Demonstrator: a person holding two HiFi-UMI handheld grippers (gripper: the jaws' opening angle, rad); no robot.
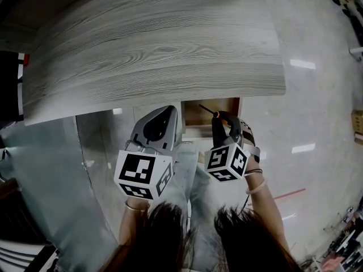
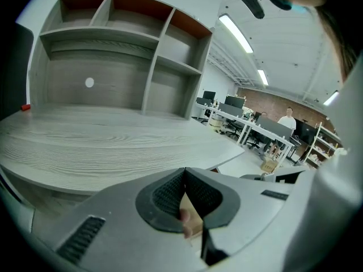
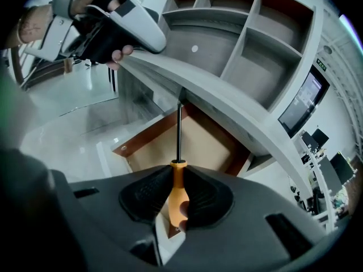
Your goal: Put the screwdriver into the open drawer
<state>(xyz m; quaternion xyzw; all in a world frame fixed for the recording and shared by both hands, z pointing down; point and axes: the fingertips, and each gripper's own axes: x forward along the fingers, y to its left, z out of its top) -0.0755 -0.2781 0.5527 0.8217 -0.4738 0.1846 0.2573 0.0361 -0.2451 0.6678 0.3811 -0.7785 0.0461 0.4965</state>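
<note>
My right gripper [image 3: 177, 192] is shut on the orange handle of the screwdriver [image 3: 178, 181], whose dark shaft points forward over the open drawer [image 3: 195, 137]. In the head view the right gripper [image 1: 222, 119] holds the screwdriver [image 1: 207, 110] just above the open drawer [image 1: 205, 113] under the desk edge. Beside it on the left, my left gripper [image 1: 160, 118] hangs with its jaws closed together and nothing between them. In its own view the left gripper [image 2: 184, 196] is shut and empty, with the desk ahead.
A grey wood-grain desk [image 1: 153, 44] spans the top of the head view; a shelf unit [image 2: 122, 50] with open cubbies stands on it. A small red object [image 2: 25, 107] lies at the desk's left. Glossy floor lies below. A person [image 2: 287, 118] stands far off among office desks.
</note>
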